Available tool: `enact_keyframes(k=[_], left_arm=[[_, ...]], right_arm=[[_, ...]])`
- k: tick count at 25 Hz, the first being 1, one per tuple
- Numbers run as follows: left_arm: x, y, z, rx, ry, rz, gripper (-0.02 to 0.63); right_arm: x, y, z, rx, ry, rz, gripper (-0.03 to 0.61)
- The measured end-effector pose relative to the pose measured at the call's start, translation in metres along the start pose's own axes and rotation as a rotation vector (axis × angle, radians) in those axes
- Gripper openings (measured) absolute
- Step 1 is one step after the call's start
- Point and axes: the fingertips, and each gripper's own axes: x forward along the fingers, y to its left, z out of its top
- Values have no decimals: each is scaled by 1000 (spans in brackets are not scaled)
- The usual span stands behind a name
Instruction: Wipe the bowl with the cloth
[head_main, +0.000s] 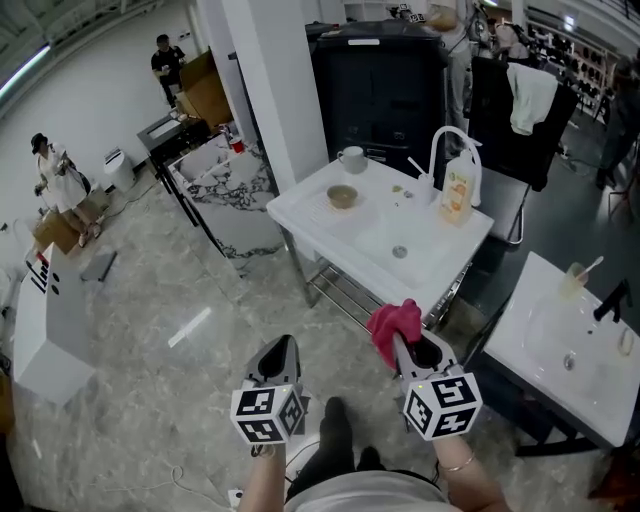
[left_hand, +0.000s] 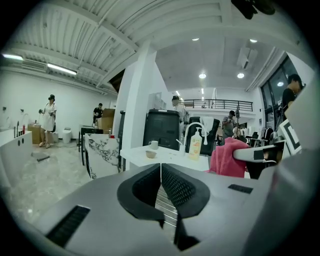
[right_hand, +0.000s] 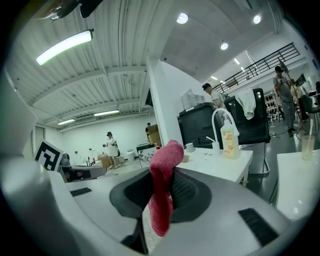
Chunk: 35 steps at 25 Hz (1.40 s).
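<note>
No text, brand or number is legible. The pump bottle (head_main: 457, 193) on the desk (head_main: 300, 212) bears an orange label, too small to read.

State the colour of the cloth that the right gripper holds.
The cloth is pinkish red, seen best in the right gripper view.

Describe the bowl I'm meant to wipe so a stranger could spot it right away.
Find the white sink counter in front of the dark cabinet. At its left end, near the white mug, sits the bowl: small, tan, the only low open dish there.
</note>
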Motion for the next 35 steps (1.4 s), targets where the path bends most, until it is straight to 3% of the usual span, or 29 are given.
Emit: enact_keyframes(k=[7, 21, 29, 35], left_arm=[[57, 32, 10, -9, 3, -16, 23], [223, 148, 71, -4, 3, -72, 25], [277, 182, 88, -9, 10, -115, 26], [317, 189, 98, -5, 9, -137, 101]], right_arm=[[59, -7, 10, 8, 7, -10, 78], [249, -12, 62, 15, -4, -73, 78], [307, -18, 77, 20, 3, -122, 78], [337, -34, 83, 34, 3, -139, 78]])
